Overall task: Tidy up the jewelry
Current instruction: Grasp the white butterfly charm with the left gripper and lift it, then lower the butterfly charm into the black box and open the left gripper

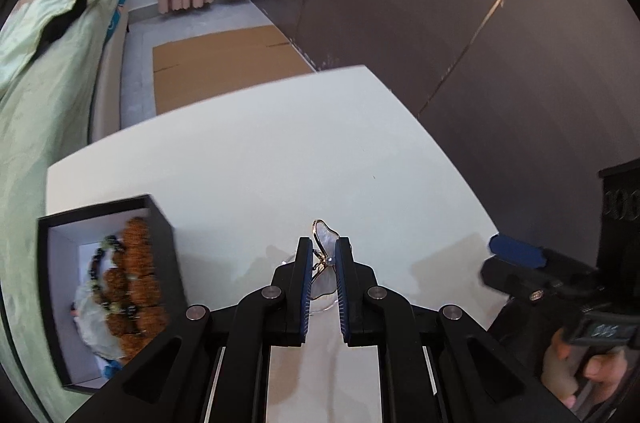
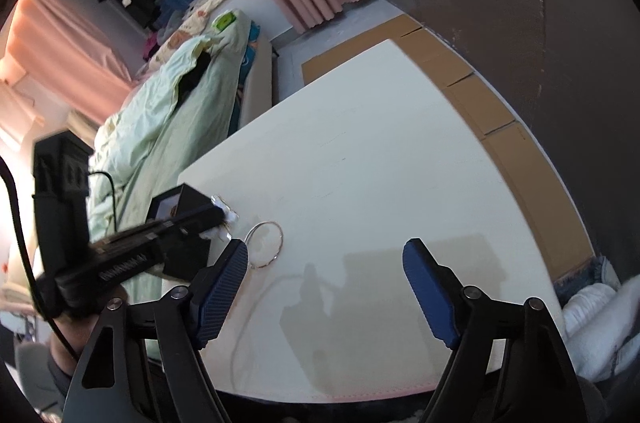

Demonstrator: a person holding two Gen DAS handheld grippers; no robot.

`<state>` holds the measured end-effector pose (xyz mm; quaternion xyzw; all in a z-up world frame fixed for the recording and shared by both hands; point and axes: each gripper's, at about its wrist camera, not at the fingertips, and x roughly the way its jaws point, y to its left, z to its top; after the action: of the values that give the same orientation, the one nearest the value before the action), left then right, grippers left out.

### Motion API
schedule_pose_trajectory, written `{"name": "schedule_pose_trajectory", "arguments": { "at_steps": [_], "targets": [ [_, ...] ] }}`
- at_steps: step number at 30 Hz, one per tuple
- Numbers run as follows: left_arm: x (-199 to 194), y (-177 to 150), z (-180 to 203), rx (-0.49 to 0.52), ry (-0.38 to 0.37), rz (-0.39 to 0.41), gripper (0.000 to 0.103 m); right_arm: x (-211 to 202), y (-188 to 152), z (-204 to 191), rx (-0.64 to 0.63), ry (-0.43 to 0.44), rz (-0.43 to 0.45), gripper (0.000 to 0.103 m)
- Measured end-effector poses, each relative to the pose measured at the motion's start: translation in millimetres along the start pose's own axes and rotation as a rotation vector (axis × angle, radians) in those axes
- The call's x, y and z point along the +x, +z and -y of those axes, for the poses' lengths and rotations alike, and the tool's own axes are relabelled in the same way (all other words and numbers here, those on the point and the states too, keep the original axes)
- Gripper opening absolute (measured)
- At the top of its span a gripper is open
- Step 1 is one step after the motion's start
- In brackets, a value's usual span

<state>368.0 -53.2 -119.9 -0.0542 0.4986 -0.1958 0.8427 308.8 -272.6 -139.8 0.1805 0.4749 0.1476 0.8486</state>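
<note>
Pearly brooch (image 1: pixel 326 239) within left gripper (image 1: pixel 324 255)

Box (image 1: pixel 108 287) on table (image 1: pixel 256 159), left of the brooch (image 1: pixel 326 263); bracelets (image 1: pixel 136 283) inside.

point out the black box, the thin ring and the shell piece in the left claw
black box (image 1: pixel 162 213): left wrist view, far rim corner
thin ring (image 2: pixel 280 237): right wrist view, right arc
shell piece (image 1: pixel 326 233): left wrist view, top lobe
</note>
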Motion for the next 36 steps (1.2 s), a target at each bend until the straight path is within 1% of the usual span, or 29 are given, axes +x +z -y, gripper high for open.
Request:
{"name": "schedule_pose_trajectory", "arguments": {
  "at_steps": [3, 7, 14, 19, 23, 26, 28, 30, 32, 36],
  "targets": [
    [-15, -1, -10, -0.022, -0.002, 0.027, 0.012, 9, -1, -10, -0.038, -0.007, -0.024, 0.075],
    [-33, -3, -24, -0.052, 0.001, 0.060, 0.012, 21, 2, -25, -0.086, 0.001, -0.053, 0.075],
    [-60, -7, -50, -0.101, 0.011, 0.106, 0.012, 54, 1, -65, -0.245, -0.055, -0.133, 0.075],
    [-70, -13, -72, -0.141, 0.029, 0.120, 0.012, 74, 2, -80, -0.275, -0.074, -0.179, 0.075],
    [-73, -18, -86, -0.171, 0.040, 0.119, 0.012, 88, -1, -88, -0.304, -0.099, -0.211, 0.075],
    [-74, -21, -94, -0.184, 0.046, 0.117, 0.012, 96, -3, -91, -0.327, -0.136, -0.232, 0.075],
    [-74, -23, -97, -0.188, 0.048, 0.114, 0.012, 100, -4, -92, -0.332, -0.133, -0.250, 0.075],
    [-73, -24, -99, -0.192, 0.048, 0.108, 0.012, 104, -6, -93, -0.349, -0.155, -0.259, 0.075],
    [-69, -24, -101, -0.195, 0.053, 0.095, 0.012, 108, -7, -94, -0.368, -0.194, -0.268, 0.075],
    [-59, -26, -104, -0.216, 0.049, 0.063, 0.012, 110, -8, -97, -0.399, -0.218, -0.269, 0.075]
  ]
}}
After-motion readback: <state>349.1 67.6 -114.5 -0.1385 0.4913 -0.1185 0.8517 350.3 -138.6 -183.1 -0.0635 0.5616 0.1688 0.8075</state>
